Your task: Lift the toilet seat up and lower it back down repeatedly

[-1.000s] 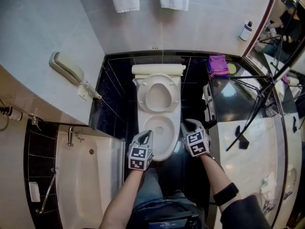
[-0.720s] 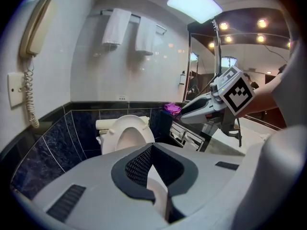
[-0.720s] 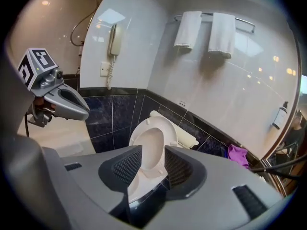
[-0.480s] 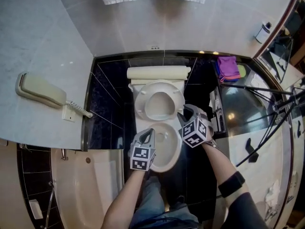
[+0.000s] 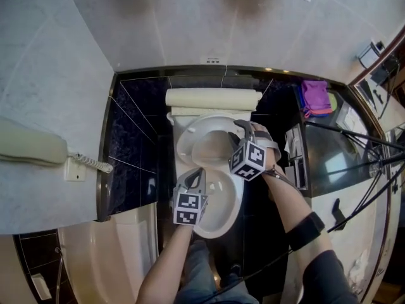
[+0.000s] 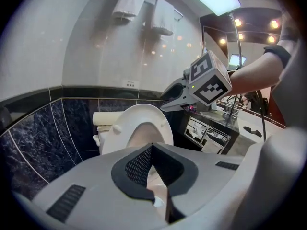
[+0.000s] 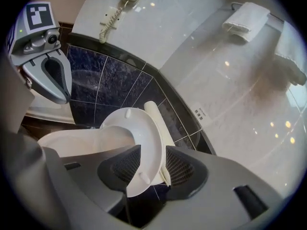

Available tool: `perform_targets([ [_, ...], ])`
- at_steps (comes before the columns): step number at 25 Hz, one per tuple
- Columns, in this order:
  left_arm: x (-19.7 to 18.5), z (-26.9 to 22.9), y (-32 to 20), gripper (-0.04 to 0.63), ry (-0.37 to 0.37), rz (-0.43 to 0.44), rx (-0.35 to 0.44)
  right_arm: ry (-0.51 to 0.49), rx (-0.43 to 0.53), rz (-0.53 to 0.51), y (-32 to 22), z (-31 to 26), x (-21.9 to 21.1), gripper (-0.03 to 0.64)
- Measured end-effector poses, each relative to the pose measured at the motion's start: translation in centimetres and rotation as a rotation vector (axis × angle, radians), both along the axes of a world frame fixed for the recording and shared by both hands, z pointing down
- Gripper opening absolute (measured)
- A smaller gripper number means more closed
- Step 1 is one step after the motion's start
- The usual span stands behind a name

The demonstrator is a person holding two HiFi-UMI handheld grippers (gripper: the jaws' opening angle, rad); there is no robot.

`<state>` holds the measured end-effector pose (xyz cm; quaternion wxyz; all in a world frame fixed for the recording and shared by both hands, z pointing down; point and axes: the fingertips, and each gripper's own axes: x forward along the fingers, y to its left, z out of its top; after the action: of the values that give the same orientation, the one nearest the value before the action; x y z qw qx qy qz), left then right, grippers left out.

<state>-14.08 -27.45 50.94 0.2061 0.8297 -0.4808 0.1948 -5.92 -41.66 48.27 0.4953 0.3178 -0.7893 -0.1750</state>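
Checking in on the seat-flipping job: judging by how things sit, we're at the top of a lift. The toilet seat stands raised at the 12 o'clock end of the bowl, close against the cream lid. So the up half looks done and the lowering half is what's left. How many rounds remain, we can't say.

Biggest stuff first. The wall is pale, glossy stone-look tile, with a band of dark blue marbled tile wrapped behind the toilet. A smooth off-white bathtub sits at 7 o'clock. The bowl is glazed white ceramic, egg-shaped. The seat is a thin, hard, glossy oval ring with little bumper nubs on its underside.

Our right gripper is at the seat's 3 o'clock edge. Its jaws are spread wide with the rim running between the mesh-textured black pads, and we don't see them pinching it. Our left gripper hangs over the bowl's 9 o'clock rim, jaws together, nothing in them. Both are matte grey plastic.

Small bits: a beige corded wall phone at 9 o'clock and a folded purple cloth at 2 o'clock.
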Motion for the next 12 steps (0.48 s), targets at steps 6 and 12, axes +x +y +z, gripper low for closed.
perform_targets([
  [6, -1.2, 1.9, -0.8, -0.009, 0.019, -0.013, -0.017, 0.080, 0.032, -0.057, -3.3, 1.5, -2.1, 0.171],
  [12, -2.8, 3.1, -0.7, -0.009, 0.027, -0.035, -0.032, 0.200, 0.034, -0.135, -4.9, 3.1, -3.1, 0.104],
])
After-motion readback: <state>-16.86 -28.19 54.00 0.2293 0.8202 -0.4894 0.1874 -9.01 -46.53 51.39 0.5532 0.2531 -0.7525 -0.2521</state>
